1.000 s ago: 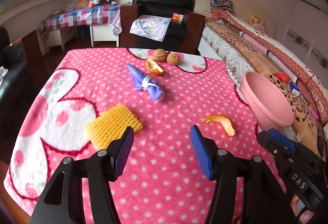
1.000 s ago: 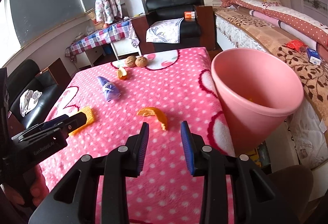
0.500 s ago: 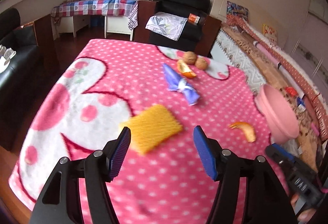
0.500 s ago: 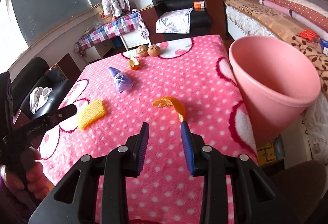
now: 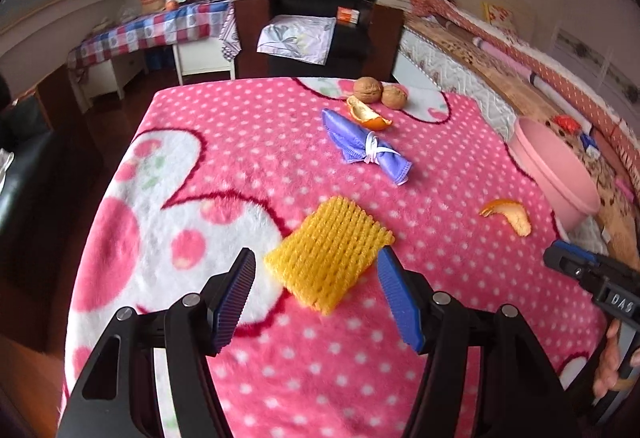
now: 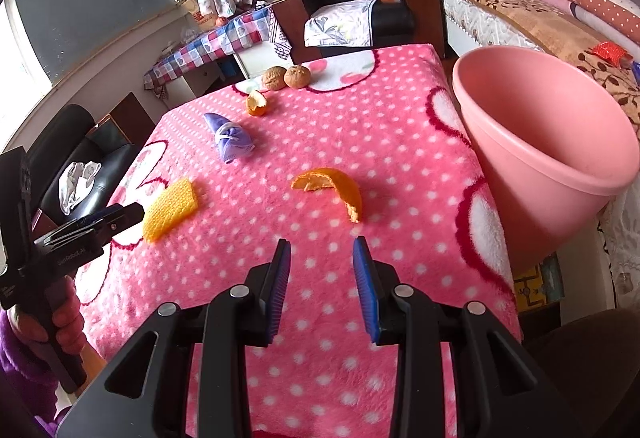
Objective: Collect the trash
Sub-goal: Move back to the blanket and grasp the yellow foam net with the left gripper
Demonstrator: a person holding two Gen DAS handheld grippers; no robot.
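Observation:
A yellow foam fruit net (image 5: pixel 329 252) lies on the pink dotted blanket (image 5: pixel 256 141). My left gripper (image 5: pixel 316 270) stands open, its blue pads on either side of the net's near end, not pressing it. The net (image 6: pixel 170 206) shows again in the right wrist view, with the left gripper's tip (image 6: pixel 110 221) beside it. An orange peel (image 6: pixel 334 187) lies just beyond my right gripper (image 6: pixel 320 258), which is open and empty. A second peel (image 5: pixel 366 113), a tied purple cloth (image 5: pixel 368 147) and two walnuts (image 5: pixel 380 93) lie farther back. A pink bin (image 6: pixel 548 141) stands at the table's right edge.
A bed (image 6: pixel 520 9) runs along the right behind the bin. A black armchair (image 5: pixel 320 13) and a checked side table (image 5: pixel 156 33) stand beyond the far edge. A black sofa (image 6: pixel 76 157) sits left of the table. A hand in a purple sleeve (image 6: pixel 24 350) holds the left gripper.
My left gripper has swung left and forward: the yellow net, earlier off to its left, now lies between its pads. The right gripper has barely moved.

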